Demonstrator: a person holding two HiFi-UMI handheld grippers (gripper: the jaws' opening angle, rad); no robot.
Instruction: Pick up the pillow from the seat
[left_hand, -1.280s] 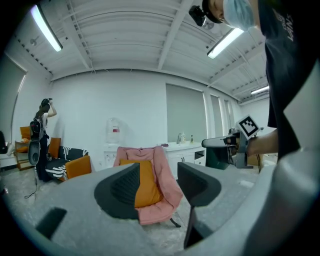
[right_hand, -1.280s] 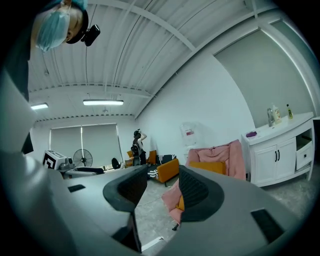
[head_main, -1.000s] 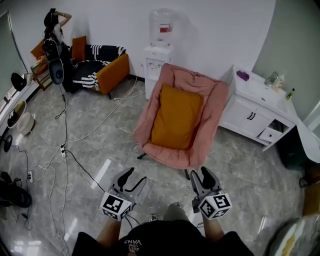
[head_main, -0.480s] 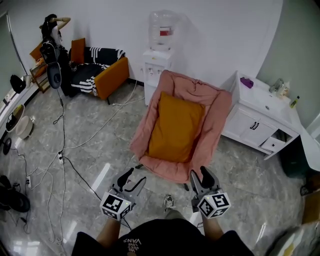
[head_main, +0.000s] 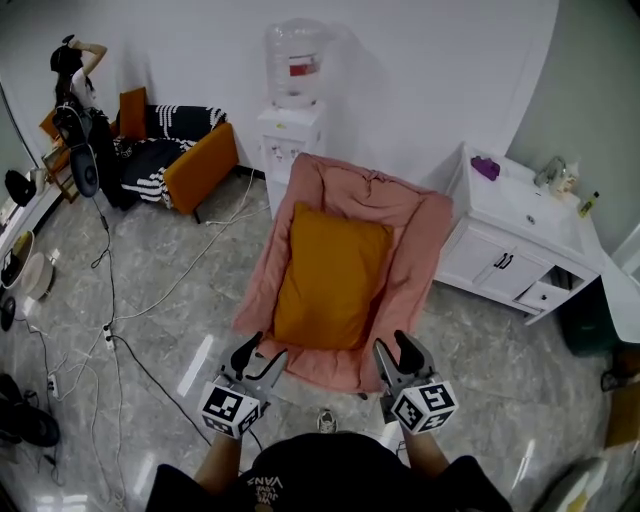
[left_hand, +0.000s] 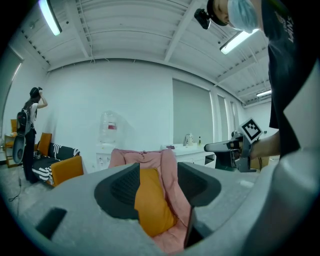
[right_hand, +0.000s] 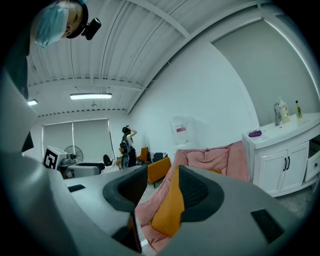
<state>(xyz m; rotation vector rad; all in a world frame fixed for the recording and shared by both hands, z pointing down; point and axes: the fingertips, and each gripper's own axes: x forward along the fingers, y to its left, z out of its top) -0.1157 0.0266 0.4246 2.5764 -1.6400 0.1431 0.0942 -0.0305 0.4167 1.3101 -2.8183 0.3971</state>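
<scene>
Indoors, an orange rectangular fabric pillow (head_main: 330, 275) lies lengthwise in a pink padded lounge chair (head_main: 415, 240), its top edge resting against the chair's back and its lower edge on the seat. A person's two hand-held tools point at it from 6 o'clock. The left gripper (head_main: 262, 352) is at the chair's 7 o'clock, the right gripper (head_main: 396, 347) at its 5 o'clock. Each carries a cube with black-and-white square markers.

Both are near the chair's front edge and apart from the pillow. In the left gripper view the jaws stand partly apart with nothing between their dark ribbed pads, and the pillow and pink padding show through the gap, farther off. The right gripper view shows the same: jaws partly spread, holding nothing, with the pillow's orange edge beyond them.

A white water dispenser with a clear bottle (head_main: 292, 120) stands against the wall at the chair's 11 o'clock. At 3 o'clock, a white cabinet with a sink top (head_main: 505, 255) sits just beside the chair. An orange sofa draped with a black-and-white striped blanket (head_main: 195, 165) is at 10 o'clock, and a person with raised arms (head_main: 75, 75) stands at the sofa's 9 o'clock. Black and white cables (head_main: 110, 335) trail over the grey marbled floor (head_main: 520, 380) at 8 o'clock.
</scene>
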